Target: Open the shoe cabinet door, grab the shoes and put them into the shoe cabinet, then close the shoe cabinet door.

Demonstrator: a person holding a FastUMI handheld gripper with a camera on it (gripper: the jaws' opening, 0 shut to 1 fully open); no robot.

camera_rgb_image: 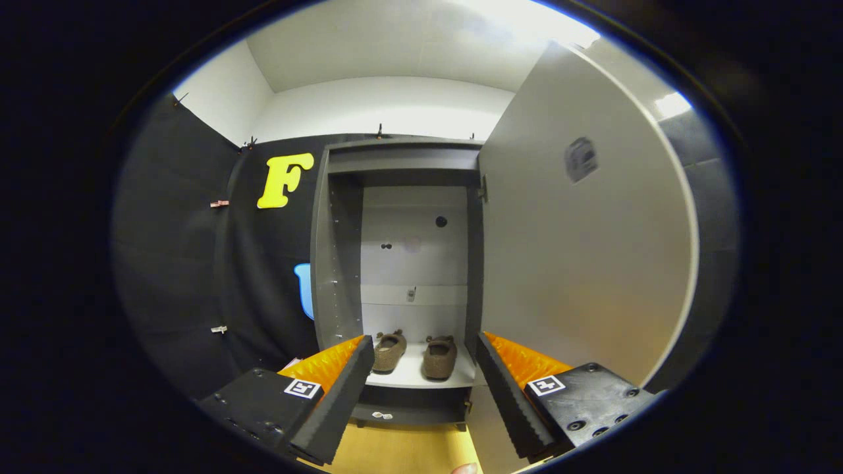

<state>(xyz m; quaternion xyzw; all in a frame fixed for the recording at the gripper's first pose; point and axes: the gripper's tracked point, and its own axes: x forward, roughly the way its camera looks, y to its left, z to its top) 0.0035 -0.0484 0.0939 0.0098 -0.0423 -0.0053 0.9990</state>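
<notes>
Cabinet: grey, upright, centre of the frame, set against the black cloth wall. We see its interior open to view, with a pale back panel and one white shelf low down.

Door: grey, hinged on the cabinet's right side, swung wide open toward us; it takes up the right half of the frame. A small sticker sits near its upper part.

Shoes: one brown pair, side by side on the shelf, toes toward us, slightly apart from each other. They lie beyond the tool's fingers, in the gap between the two tips.

Tool: we note it released, fingers spread wide with nothing between them, at the bottom of the frame.

Floor: pale wood, lower centre, below the cabinet.
</notes>
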